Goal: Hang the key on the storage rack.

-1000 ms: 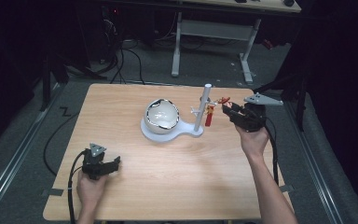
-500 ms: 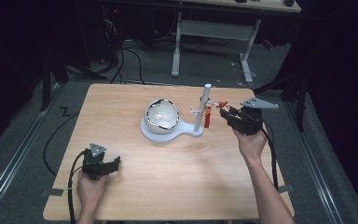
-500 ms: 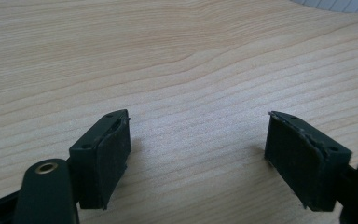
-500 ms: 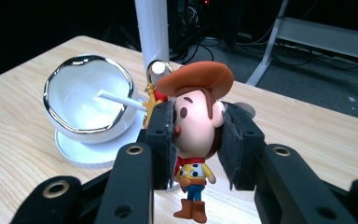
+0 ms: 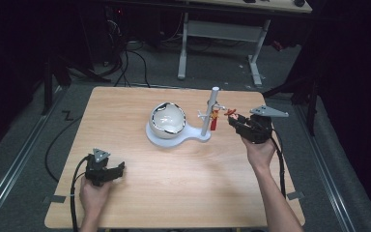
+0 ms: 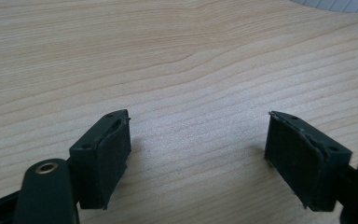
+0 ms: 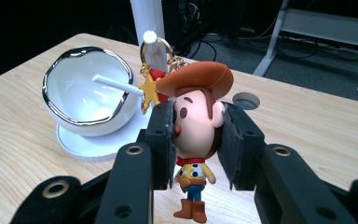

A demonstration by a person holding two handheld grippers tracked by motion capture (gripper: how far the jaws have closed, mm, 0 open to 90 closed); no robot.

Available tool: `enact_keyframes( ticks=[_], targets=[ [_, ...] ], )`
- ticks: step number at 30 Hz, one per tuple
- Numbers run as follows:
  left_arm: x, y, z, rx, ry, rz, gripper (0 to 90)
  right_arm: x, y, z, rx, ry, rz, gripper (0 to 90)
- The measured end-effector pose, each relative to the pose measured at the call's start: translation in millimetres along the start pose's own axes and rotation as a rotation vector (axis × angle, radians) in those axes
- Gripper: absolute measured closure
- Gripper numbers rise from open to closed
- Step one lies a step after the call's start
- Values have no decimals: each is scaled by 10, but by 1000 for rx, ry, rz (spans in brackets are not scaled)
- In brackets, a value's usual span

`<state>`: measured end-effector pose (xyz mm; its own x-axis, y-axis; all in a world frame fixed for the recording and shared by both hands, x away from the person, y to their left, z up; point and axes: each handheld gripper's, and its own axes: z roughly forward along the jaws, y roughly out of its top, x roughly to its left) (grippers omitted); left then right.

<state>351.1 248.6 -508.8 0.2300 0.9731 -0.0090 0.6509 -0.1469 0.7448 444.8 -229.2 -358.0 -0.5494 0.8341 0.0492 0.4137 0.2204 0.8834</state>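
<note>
A small cowboy figurine (image 7: pixel 198 126) with a brown hat is clamped by its head between the pads of my right gripper (image 7: pixel 196 135), which is shut on it. Its gold key ring (image 7: pixel 167 46), red tag and yellow star (image 7: pixel 148 88) sit right at a peg (image 7: pixel 149 37) of the white stand; whether the ring is over the peg I cannot tell. In the high view the right gripper (image 5: pixel 235 120) holds the figurine (image 5: pixel 231 114) just right of the stand's post (image 5: pixel 213 108). My left gripper (image 5: pixel 118 169) rests at the near left, its jaws open with nothing between them (image 6: pixel 198 149).
A white bowl with a silver rim (image 5: pixel 168 118) sits on the stand's round base (image 5: pixel 154 140) at the middle of the wooden table (image 5: pixel 183 193). Cables and a desk frame (image 5: pixel 222 34) lie on the dark floor beyond the far edge.
The right gripper has shifted slightly toward the near side with the figurine in it, staying beside the post. The left gripper has not moved.
</note>
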Motion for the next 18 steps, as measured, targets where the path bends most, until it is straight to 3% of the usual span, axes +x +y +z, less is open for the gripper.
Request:
enact_keyframes(
  ticks=[18],
  targets=[
    [1,0,0,0,0,0,229,22,-189,126,29,4,17,667]
  ],
)
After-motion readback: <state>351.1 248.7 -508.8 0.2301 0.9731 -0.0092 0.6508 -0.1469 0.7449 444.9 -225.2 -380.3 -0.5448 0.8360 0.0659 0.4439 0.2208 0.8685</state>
